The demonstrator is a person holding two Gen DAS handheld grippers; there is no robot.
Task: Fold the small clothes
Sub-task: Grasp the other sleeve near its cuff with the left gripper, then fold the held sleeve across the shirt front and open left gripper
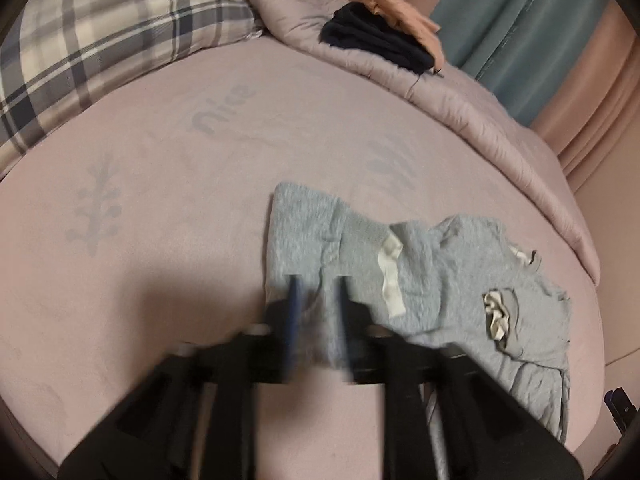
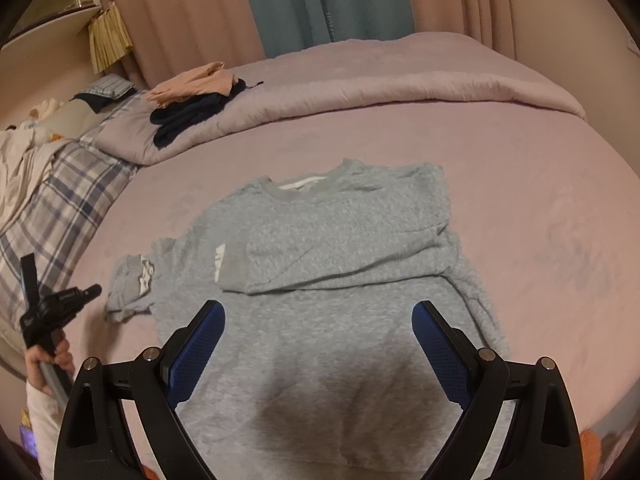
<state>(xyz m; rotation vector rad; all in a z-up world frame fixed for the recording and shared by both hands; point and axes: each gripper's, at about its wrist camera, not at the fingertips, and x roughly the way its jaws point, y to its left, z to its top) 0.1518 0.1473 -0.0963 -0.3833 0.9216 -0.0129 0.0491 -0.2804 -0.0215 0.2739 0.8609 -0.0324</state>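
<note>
Sweatshirt (image 2: 340, 240) sleeve-folded in right view, left hand-held gripper (image 1: 316, 280) pinching its edge, right hand-held gripper (image 2: 318, 312) wide.

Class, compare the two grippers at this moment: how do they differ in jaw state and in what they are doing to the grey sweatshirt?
The left gripper has its jaws nearly closed, pinching a fold of the grey sweatshirt; the right gripper has its jaws spread wide and holds nothing. The left one looks motion-blurred, at the garment's edge; the right one appears sharp, above the sweatshirt's lower body. Both have black frames with blue pads.
</note>
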